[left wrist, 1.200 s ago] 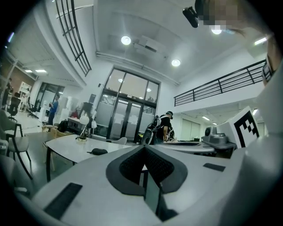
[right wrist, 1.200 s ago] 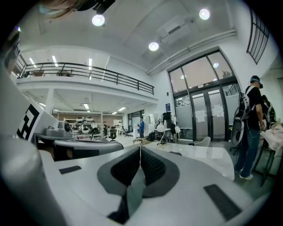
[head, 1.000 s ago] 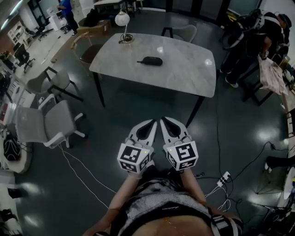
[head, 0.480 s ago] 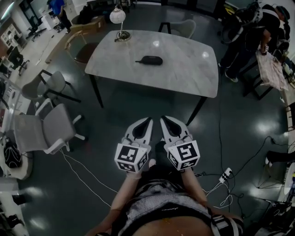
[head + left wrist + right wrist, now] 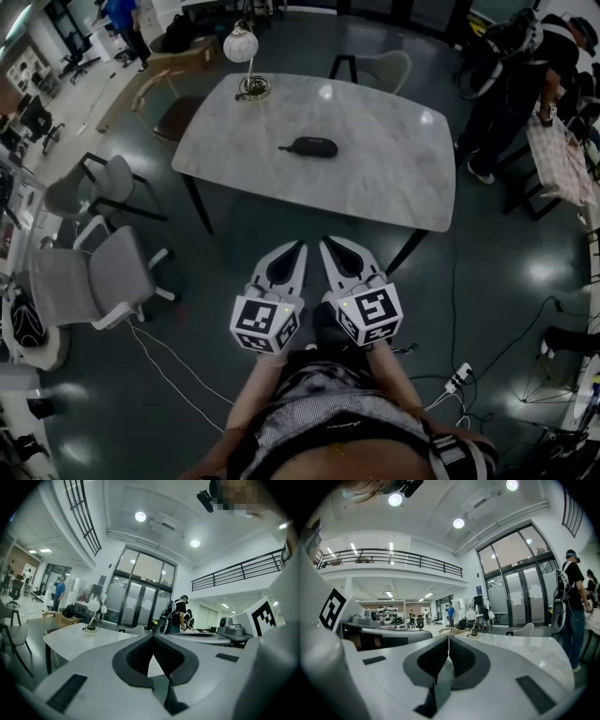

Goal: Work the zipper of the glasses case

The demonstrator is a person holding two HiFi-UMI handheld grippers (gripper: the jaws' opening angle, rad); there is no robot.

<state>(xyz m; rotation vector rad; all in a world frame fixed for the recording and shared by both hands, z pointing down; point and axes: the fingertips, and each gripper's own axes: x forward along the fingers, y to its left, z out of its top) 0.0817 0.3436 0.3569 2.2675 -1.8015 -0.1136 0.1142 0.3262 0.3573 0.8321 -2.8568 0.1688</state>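
Observation:
A black glasses case (image 5: pixel 314 147) lies flat near the middle of a white marble table (image 5: pixel 394 178) in the head view, well ahead of both grippers. My left gripper (image 5: pixel 298 247) and right gripper (image 5: pixel 325 245) are held side by side over the dark floor, short of the table's near edge. Both are shut with nothing between the jaws. In the left gripper view the left gripper (image 5: pixel 153 636) has its tips pressed together, and the right gripper (image 5: pixel 449 637) shows the same in its own view. The case is hidden in both gripper views.
A small lamp (image 5: pixel 244 52) stands on the table's far left corner. Grey office chairs (image 5: pixel 89 272) sit at the left, another chair (image 5: pixel 380 67) behind the table. A person (image 5: pixel 511 84) stands at the far right. Cables and a power strip (image 5: pixel 457 377) lie on the floor.
The view has shifted slightly, and the table and case now sit a little lower and nearer. Both grippers stay shut and side by side.

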